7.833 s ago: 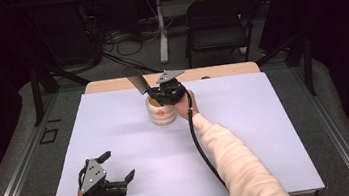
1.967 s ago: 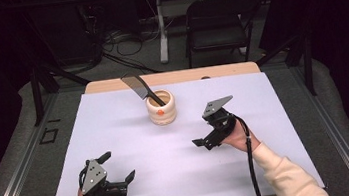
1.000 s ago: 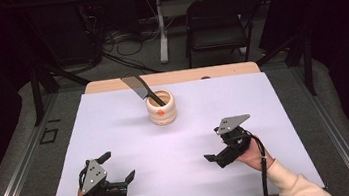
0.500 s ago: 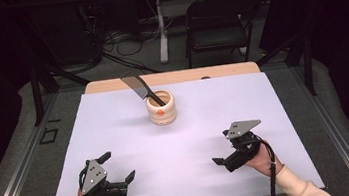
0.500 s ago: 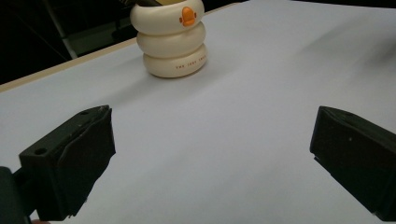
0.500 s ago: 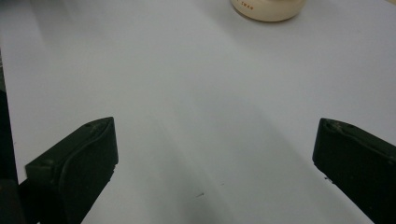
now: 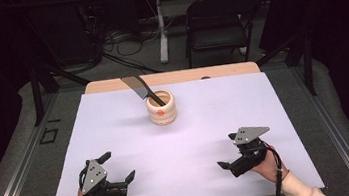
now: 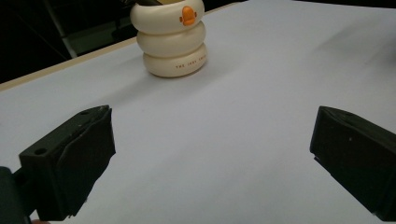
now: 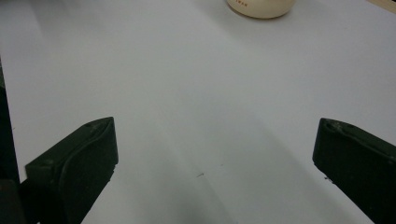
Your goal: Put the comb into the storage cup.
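Cream ribbed ceramic holder [image 7: 161,108], black comb [image 7: 140,87] leaning inside: far centre of white table [image 7: 206,124]. Left gripper [image 7: 119,176], right gripper [image 7: 225,166]: jaws spread, empty, near edge. Risk: a nudge tips the holder.

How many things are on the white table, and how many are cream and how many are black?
Cream: 1, the ringed duck-face holder
Black: 3, the comb standing in the holder, the left gripper and the right gripper, both with jaws open
Total: 4
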`<state>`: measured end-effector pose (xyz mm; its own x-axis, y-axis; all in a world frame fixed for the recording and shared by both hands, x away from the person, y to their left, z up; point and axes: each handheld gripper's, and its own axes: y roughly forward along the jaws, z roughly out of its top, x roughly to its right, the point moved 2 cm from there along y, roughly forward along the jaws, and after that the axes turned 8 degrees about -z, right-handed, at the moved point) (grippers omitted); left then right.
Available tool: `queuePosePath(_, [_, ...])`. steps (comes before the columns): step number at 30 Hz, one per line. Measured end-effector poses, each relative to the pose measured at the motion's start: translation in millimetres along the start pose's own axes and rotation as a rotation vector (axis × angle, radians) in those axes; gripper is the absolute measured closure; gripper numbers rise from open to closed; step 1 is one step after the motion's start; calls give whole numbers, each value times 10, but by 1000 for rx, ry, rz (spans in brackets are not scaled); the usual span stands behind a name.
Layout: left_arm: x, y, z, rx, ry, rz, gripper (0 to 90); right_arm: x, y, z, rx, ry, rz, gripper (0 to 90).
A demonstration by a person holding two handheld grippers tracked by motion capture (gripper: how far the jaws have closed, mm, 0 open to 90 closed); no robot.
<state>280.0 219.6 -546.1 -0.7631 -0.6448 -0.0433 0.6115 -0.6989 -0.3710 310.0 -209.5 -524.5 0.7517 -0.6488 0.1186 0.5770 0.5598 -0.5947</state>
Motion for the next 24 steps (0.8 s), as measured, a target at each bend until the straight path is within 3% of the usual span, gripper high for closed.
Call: queuePosePath(24, [0,2,0,-1,-1,1,2,-77,-180,-178,67,26,-35,0])
